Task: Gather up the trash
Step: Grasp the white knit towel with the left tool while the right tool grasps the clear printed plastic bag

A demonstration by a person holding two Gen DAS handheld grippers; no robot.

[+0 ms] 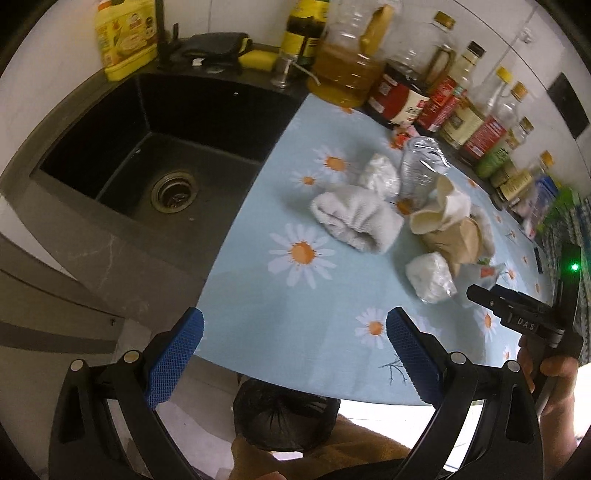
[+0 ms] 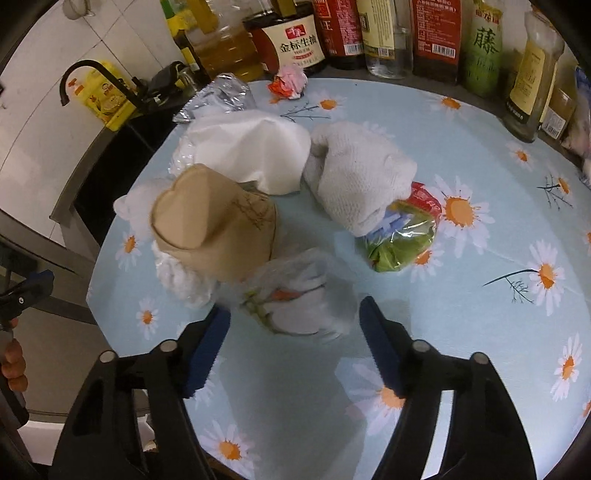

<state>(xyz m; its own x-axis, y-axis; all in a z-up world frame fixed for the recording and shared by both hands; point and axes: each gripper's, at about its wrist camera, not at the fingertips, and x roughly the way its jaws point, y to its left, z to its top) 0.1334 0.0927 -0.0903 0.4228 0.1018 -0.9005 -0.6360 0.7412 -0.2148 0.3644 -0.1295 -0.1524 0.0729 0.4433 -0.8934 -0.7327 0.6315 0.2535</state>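
Note:
Trash lies heaped on the daisy-print tablecloth: a crushed brown paper cup, white tissue, a white knitted cloth, a green and red snack wrapper and a crumpled clear wrapper. My right gripper points down at the clear wrapper, which lies between its blue fingertips; the pads do not visibly press on it. My left gripper hangs open over the table's near edge with nothing in it, above a black trash bag. A clear bottle lies behind the heap.
A dark sink with a black tap adjoins the table on the left. Several sauce and oil bottles line the back wall. A silver foil bag and a red-pink wrapper lie near them.

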